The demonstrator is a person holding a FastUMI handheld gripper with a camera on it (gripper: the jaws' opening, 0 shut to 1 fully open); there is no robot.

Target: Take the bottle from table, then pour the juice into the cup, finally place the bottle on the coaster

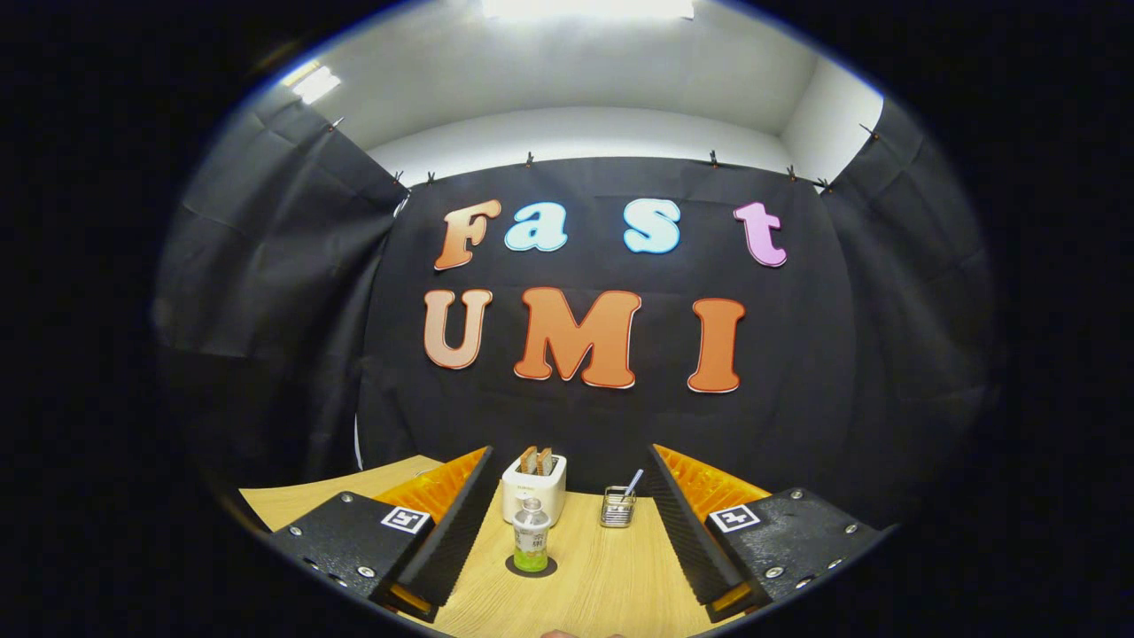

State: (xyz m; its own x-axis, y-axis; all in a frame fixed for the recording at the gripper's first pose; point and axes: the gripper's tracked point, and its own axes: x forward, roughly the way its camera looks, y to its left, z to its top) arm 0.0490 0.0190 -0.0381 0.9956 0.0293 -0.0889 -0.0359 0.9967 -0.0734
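Between the two fingers, ahead of the gripper [567, 532], we see the bottle [531, 536] standing upright on a dark round coaster [532, 567] on the wooden table [611, 576]. The fingers are spread wide and hold nothing; the bottle stands apart from both, nearer the left one. So the bottle already sits where the task wants it to end, which fits either a bottle waiting to be picked up from that spot or one just put back after pouring; we can't tell which. Just behind the bottle stands a white toaster [533, 487] with slices in it, and to the right of the bottle, further back, a small wire basket [617, 508] with a utensil in it. We can't make out a cup here. Risks as we judge them: the bottle is tall and narrow, and it's off-centre in the gap, so any sideways drift of the left finger could clip it and tip it. If we close in, overshoot pushes it back into the toaster. If we back out, a tilted retreat could catch the cap. The liquid level looks low, so it's probably light and easy to knock.
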